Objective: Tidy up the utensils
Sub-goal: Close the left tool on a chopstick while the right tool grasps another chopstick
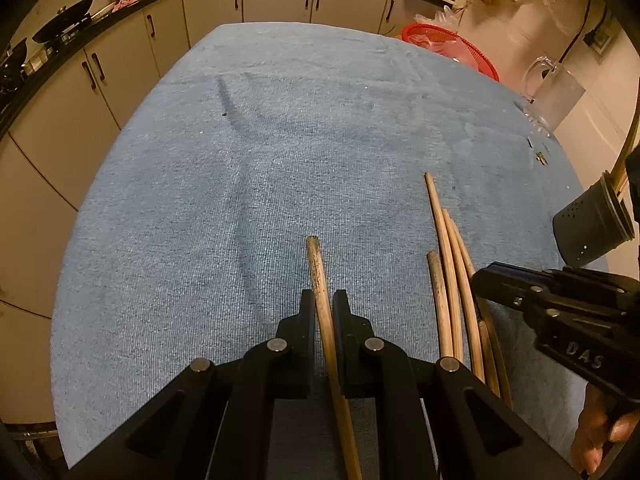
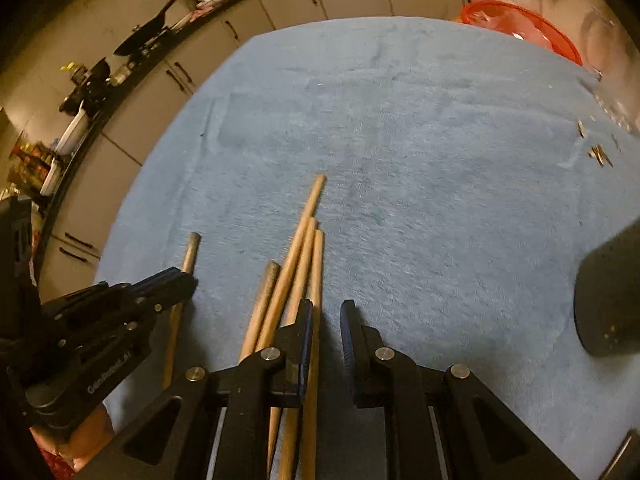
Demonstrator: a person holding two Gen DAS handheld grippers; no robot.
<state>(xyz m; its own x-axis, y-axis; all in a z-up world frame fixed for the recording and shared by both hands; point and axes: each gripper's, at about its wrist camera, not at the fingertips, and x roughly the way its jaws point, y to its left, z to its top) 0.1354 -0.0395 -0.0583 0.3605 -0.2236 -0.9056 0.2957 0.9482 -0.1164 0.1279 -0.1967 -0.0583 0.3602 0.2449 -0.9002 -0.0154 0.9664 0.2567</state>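
Several wooden chopsticks point(image 1: 450, 280) lie in a loose bundle on the blue towel point(image 1: 260, 160). My left gripper point(image 1: 324, 300) is shut on a single chopstick point(image 1: 320, 280), whose tip pokes out ahead of the fingers. In the right wrist view that chopstick point(image 2: 190, 254) shows at the left in the left gripper point(image 2: 176, 280). My right gripper point(image 2: 326, 312) is open, its left finger over the bundle point(image 2: 296, 260), with nothing between the jaws. It also shows in the left wrist view point(image 1: 484, 280), just right of the bundle. A dark perforated holder point(image 1: 592, 224) lies on its side at the right.
A red basket point(image 1: 452, 46) sits at the towel's far right edge, with a clear glass jug point(image 1: 556, 92) beside it. Small metal bits point(image 2: 600, 156) lie on the towel at the right. Cabinets and a cluttered counter point(image 1: 80, 20) run behind the table.
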